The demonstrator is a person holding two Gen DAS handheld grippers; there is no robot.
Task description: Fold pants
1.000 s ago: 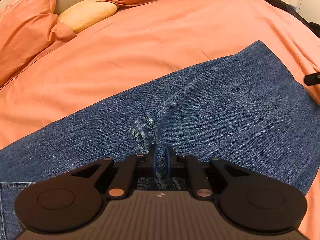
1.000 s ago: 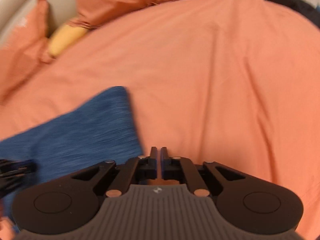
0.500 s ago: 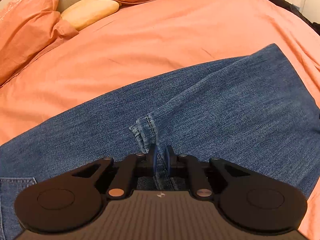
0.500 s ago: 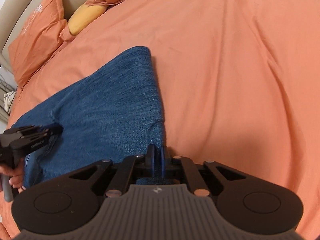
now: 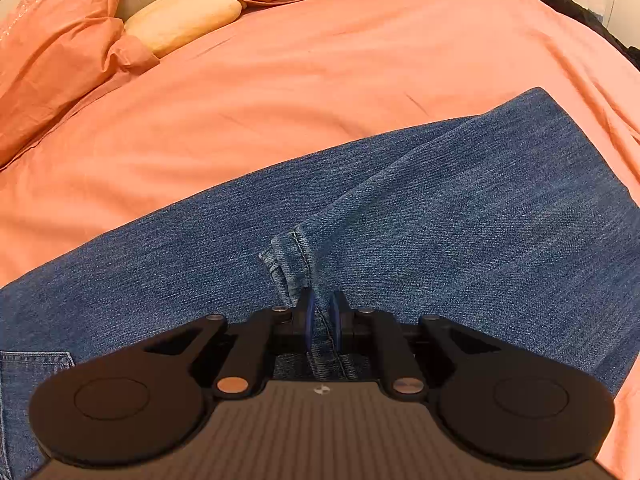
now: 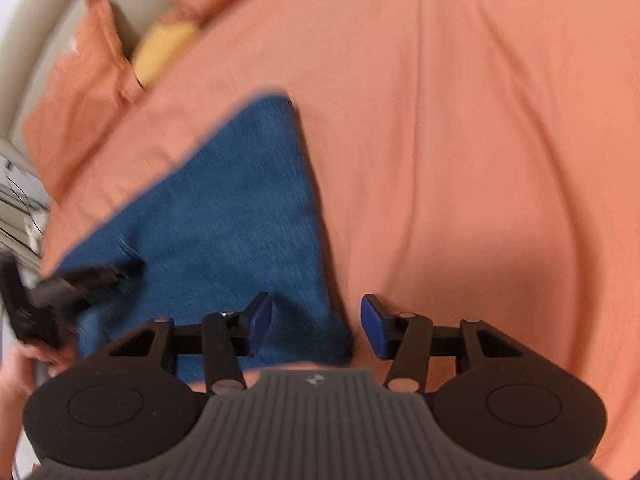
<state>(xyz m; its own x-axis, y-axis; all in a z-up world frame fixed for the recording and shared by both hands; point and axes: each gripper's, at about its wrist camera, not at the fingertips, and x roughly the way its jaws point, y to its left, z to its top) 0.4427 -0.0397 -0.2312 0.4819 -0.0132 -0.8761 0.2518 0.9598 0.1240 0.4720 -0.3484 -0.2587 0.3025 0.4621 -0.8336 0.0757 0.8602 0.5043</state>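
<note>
Blue denim pants (image 5: 440,216) lie folded on the orange bed sheet (image 5: 300,88). My left gripper (image 5: 321,316) is shut on a stitched hem of the pants, which stands up bunched just ahead of the fingers. In the right wrist view the pants (image 6: 224,216) lie blurred at left. My right gripper (image 6: 316,326) is open just above their near right corner, holding nothing. The left gripper (image 6: 120,270) shows at the left edge of that view, resting on the denim.
Orange pillows (image 5: 52,52) and a yellow bolster (image 5: 184,20) lie at the head of the bed. Dark cloth (image 5: 576,8) sits past the bed's far right edge. The sheet (image 6: 480,160) stretches wide to the right of the pants.
My right gripper opened and let go of the pants' corner, with the view blurring as it moves. The left gripper stays shut on the hem.
</note>
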